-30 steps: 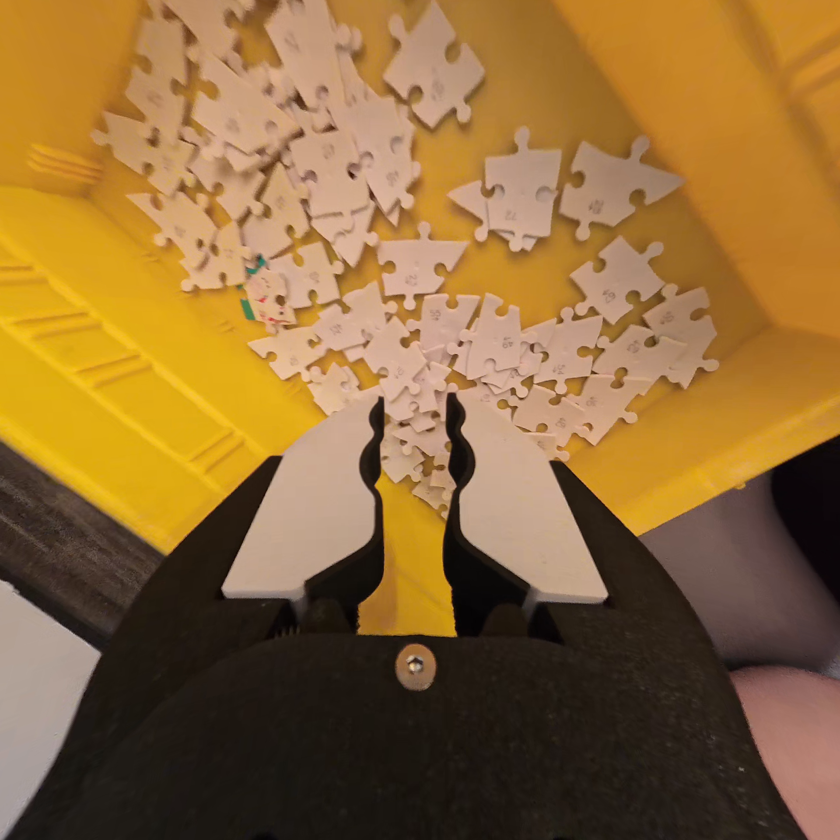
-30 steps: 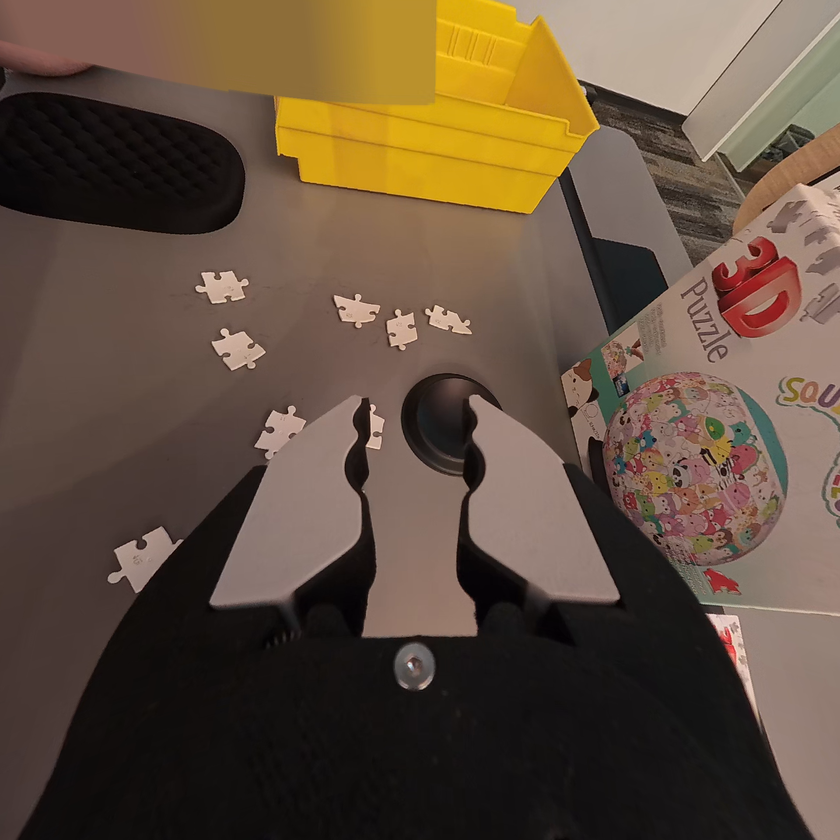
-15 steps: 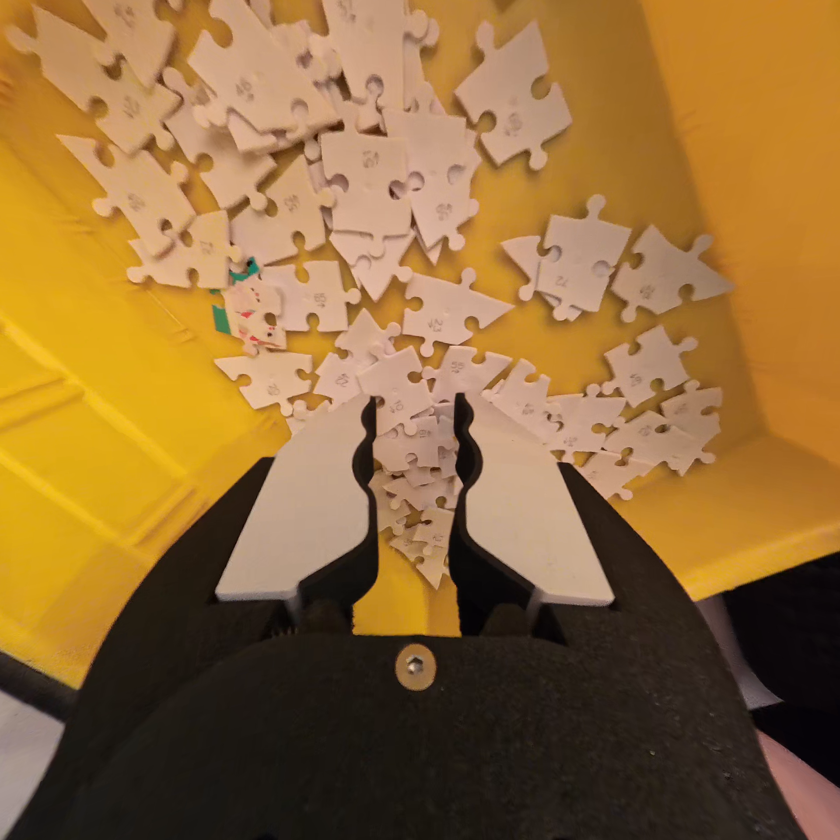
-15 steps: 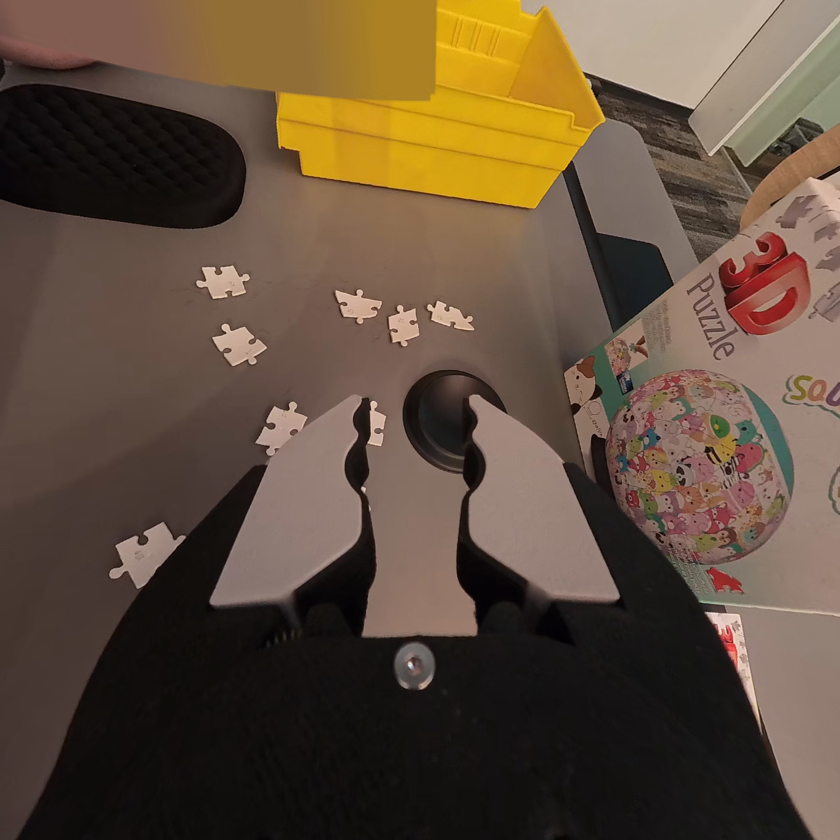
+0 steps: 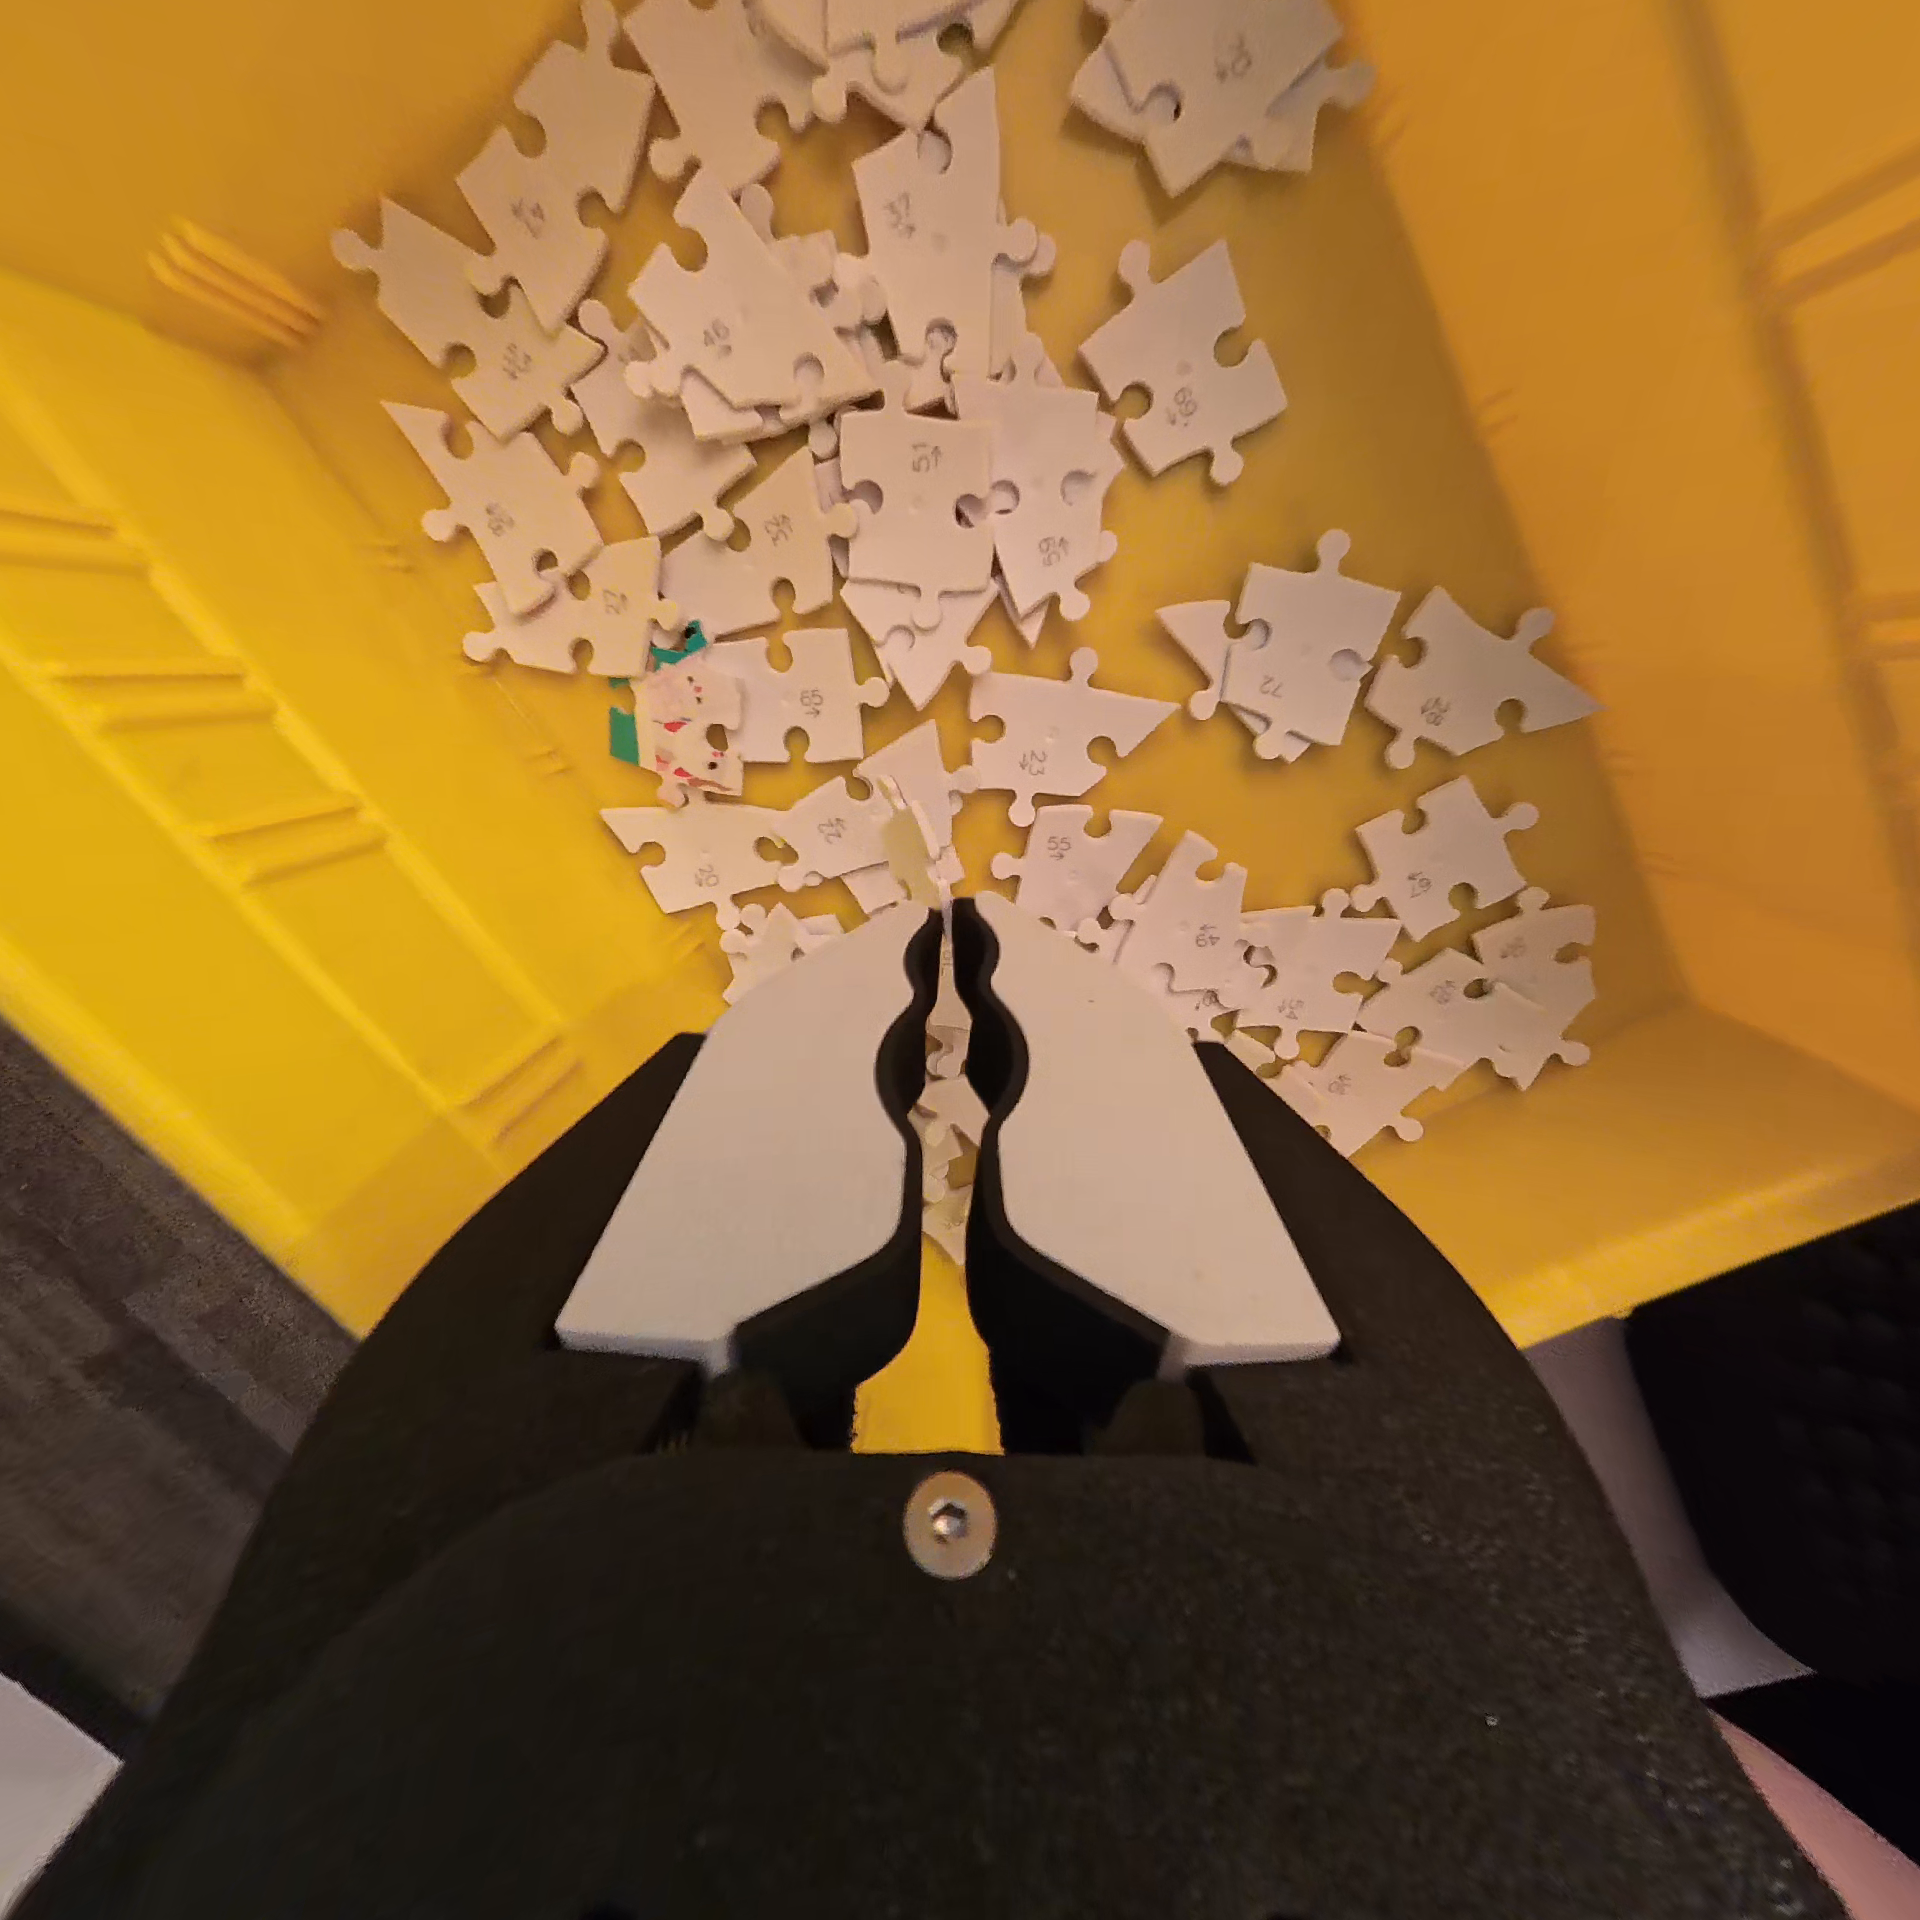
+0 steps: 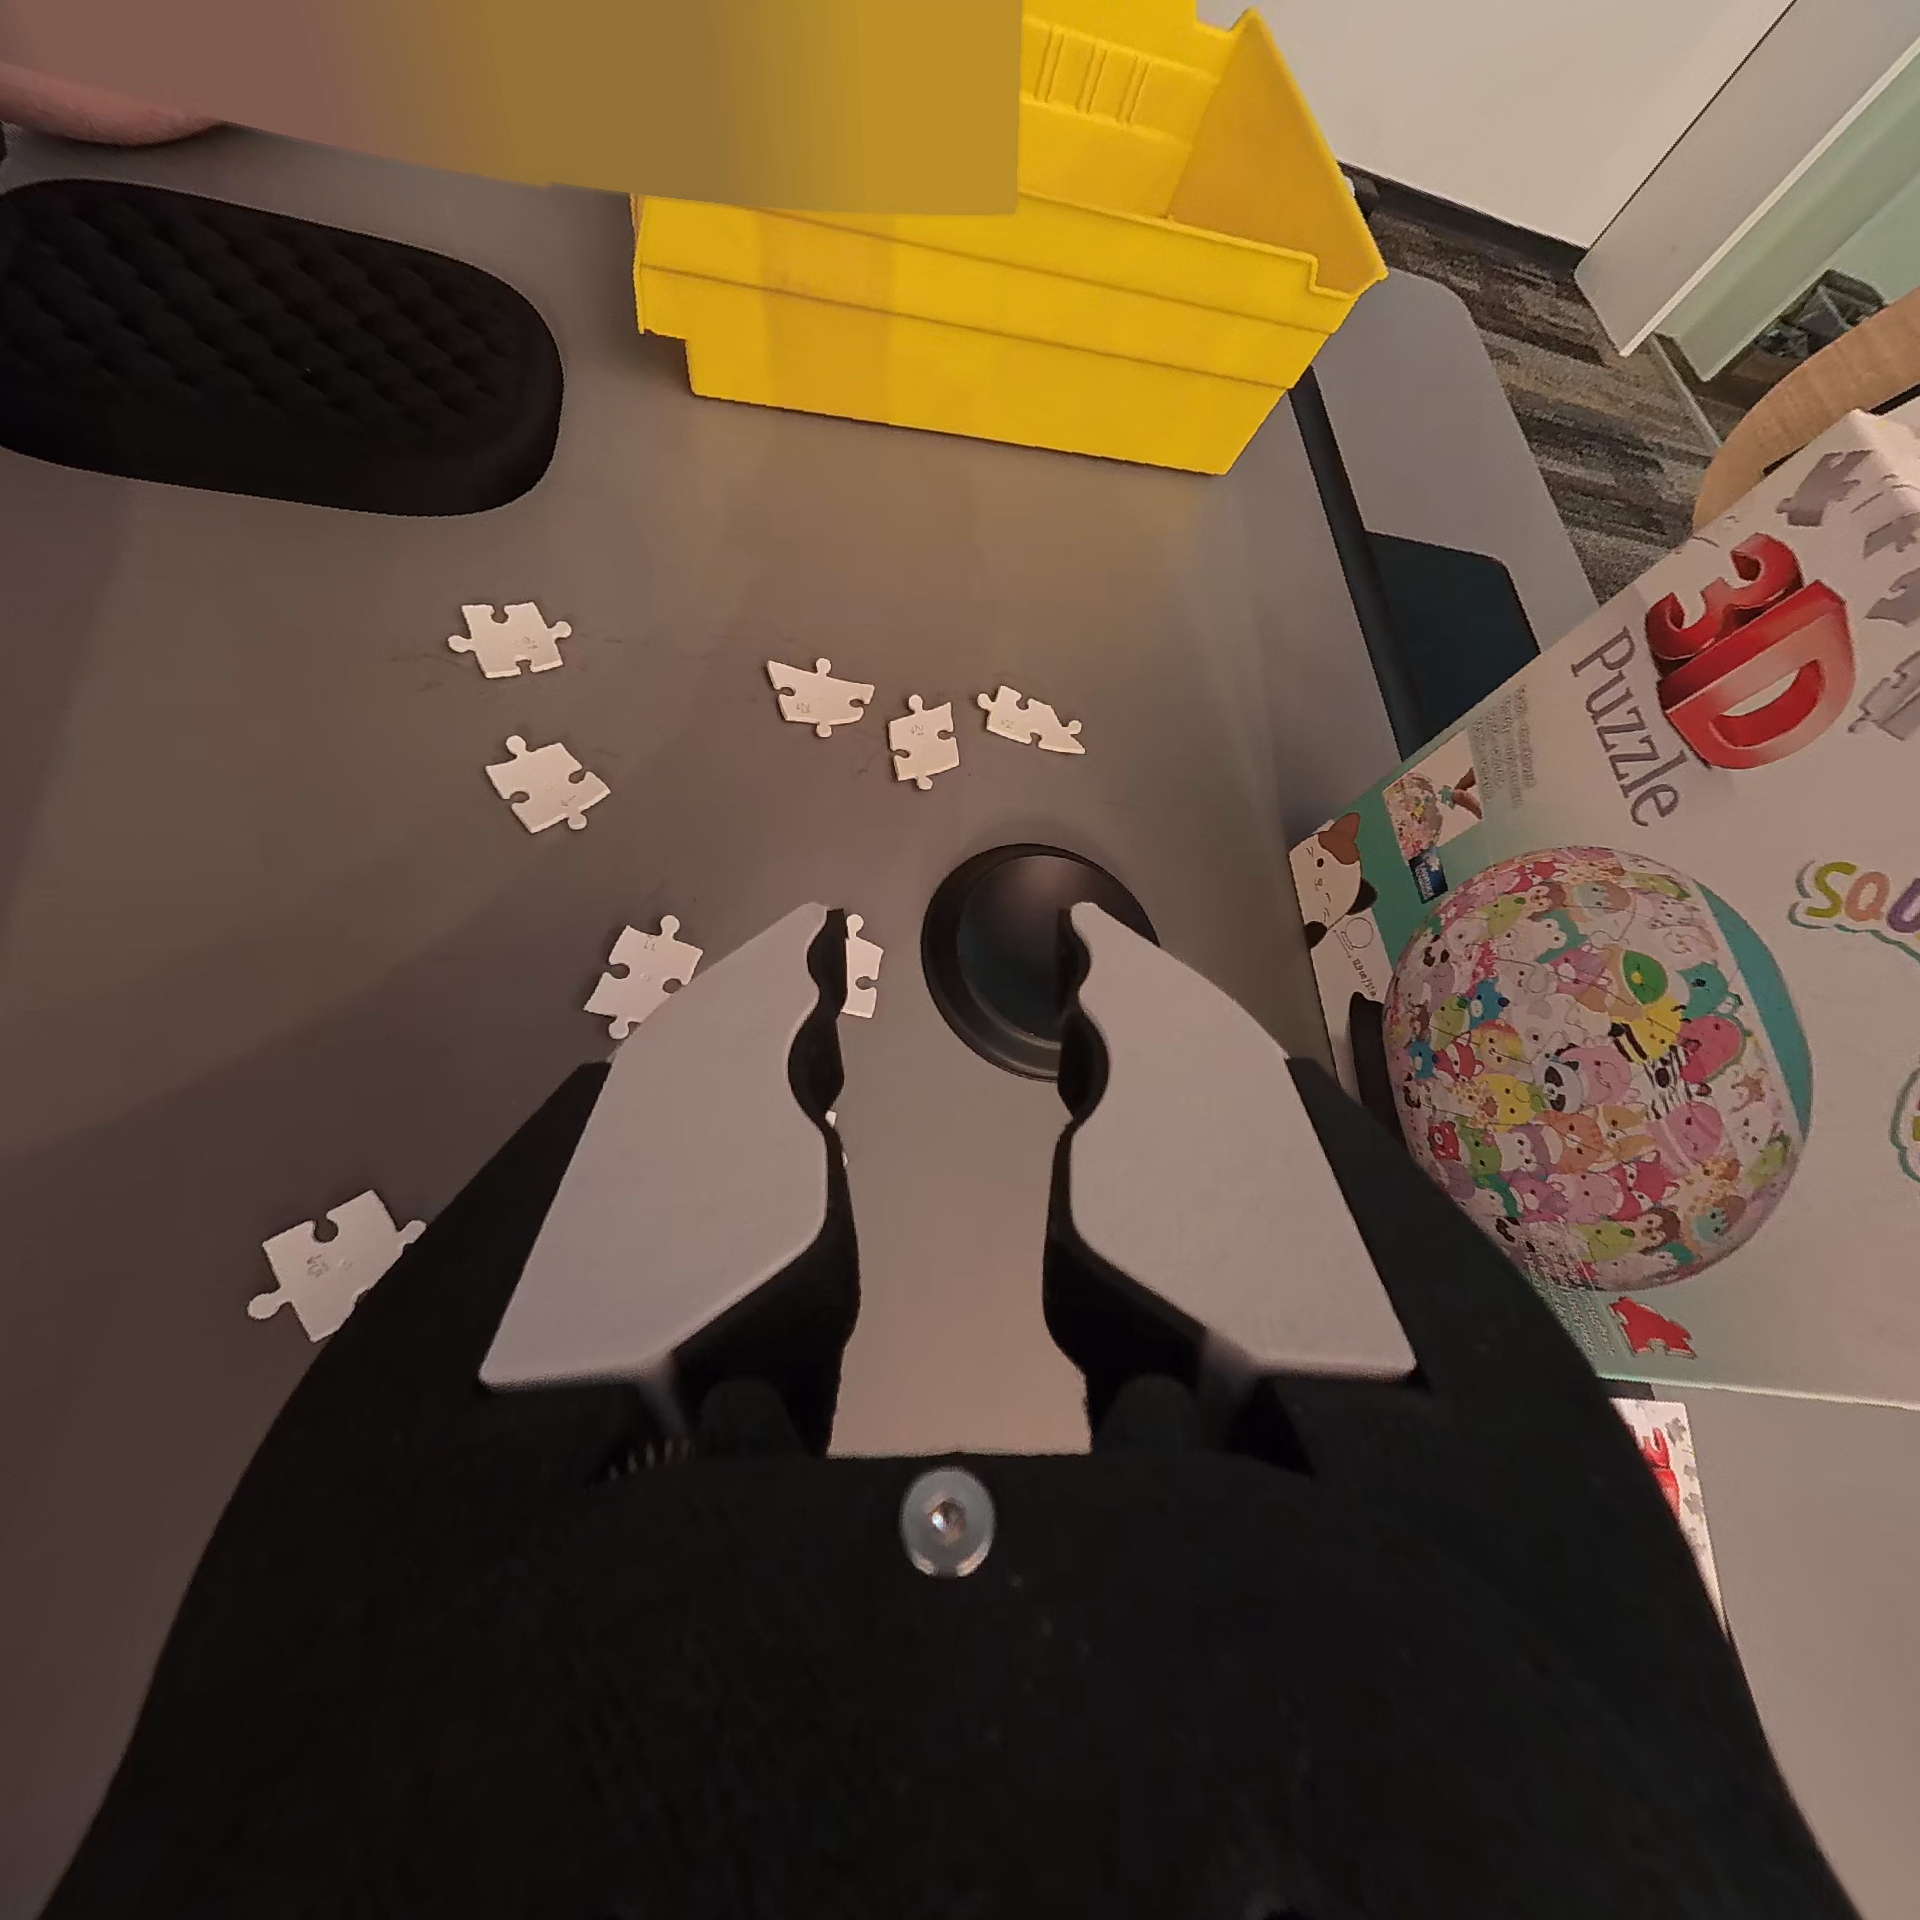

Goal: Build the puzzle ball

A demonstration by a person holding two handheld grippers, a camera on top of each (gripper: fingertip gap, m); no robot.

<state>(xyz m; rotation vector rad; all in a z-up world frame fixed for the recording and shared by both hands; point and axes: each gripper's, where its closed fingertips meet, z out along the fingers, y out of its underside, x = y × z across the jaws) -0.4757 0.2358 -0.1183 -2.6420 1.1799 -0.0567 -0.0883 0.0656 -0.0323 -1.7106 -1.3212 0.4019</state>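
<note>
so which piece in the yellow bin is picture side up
The colourful piece by the bin's left wall; it shows green and red print, while every other piece lies blank side up.
</note>
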